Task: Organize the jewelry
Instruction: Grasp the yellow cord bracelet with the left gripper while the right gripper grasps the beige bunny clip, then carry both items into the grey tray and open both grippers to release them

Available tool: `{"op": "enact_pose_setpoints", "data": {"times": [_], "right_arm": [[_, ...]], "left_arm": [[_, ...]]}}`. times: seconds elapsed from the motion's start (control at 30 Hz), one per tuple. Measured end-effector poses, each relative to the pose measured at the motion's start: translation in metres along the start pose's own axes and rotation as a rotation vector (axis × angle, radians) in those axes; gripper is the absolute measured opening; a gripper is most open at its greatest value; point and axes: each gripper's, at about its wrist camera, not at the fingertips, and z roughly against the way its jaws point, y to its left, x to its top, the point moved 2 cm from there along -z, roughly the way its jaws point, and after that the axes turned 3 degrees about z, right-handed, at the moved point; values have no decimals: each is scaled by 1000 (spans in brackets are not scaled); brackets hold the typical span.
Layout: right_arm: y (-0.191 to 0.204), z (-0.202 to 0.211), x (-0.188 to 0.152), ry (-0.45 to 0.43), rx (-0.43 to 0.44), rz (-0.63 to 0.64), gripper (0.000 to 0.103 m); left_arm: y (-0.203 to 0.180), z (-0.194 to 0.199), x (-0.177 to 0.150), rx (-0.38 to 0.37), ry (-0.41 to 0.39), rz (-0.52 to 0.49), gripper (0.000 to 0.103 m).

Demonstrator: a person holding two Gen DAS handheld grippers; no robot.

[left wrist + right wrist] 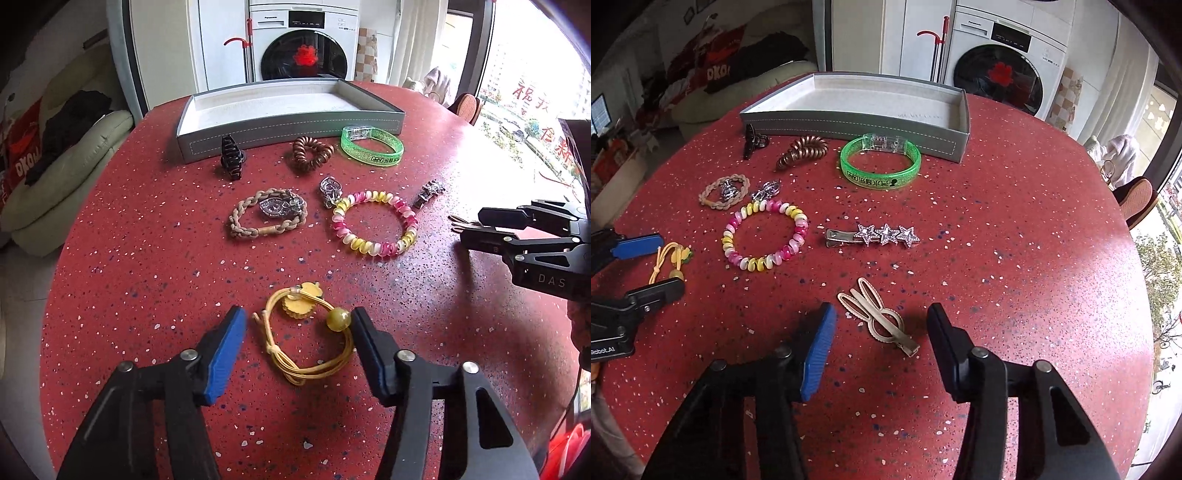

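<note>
A yellow corded hair tie with a bead and a flower charm lies on the red speckled table. My left gripper straddles it. The dark finger is right beside the bead and the blue pad stands clear of the cord, so the jaws are open. A beige rabbit-shaped hair clip lies flat between the fingers of my right gripper, with a gap on each side. The grey tray at the far side holds nothing that I can see.
In front of the tray lie a black claw clip, a brown spiral tie and a green bangle. Nearer are a braided bracelet, a pink-yellow spiral tie and a star clip. A washing machine stands beyond.
</note>
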Motion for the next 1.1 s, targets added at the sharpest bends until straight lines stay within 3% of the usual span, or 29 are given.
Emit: {"op": "enact_pose_setpoints", "data": {"times": [0.03,0.1,0.17,0.3,0.63,0.87,1.1], "right_arm": [[2,0,1,2,6,-4,40],[6,1,1,4,11,-5,30],[11,2,1,8,-3,-7,20],[11,5,-2,7,-31,-33,20],[-11,23,1,-48,1,-198,20],[-18,36,23,-107,35,-261,20],[-24,38,73,-151,56,-278,20]], "left_arm": [[1,1,1,-4,-2,-3,57],[2,1,2,-17,-4,-9,34],[6,2,3,-45,0,1,34],[17,2,5,-119,8,52,34],[31,15,19,-141,-27,77,34],[36,26,49,-159,-74,65,34],[47,31,103,-143,-155,52,34]]}}
